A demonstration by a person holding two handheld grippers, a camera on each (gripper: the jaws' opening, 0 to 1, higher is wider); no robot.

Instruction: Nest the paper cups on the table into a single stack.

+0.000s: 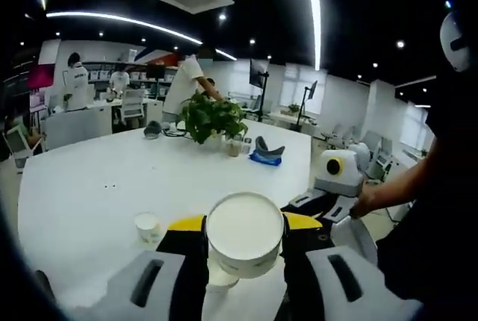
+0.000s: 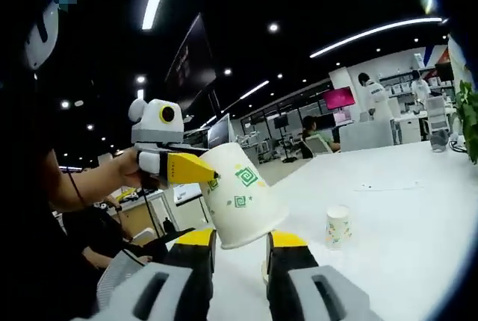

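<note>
My left gripper is shut on a white paper cup, whose round end faces the camera. In the right gripper view the same cup shows green square prints and hangs tilted, its narrow end pinched by the left gripper coming in from the left. The wide end sits just over the tips of my right gripper, whose jaws stand apart with nothing clamped between them. A second, smaller-looking paper cup stands upright on the white table. The right gripper reaches in beside the held cup.
A potted green plant and a blue-and-grey object sit at the table's far side. A person's hand holds the right gripper. People stand at desks beyond the table; office chairs lie past its edge.
</note>
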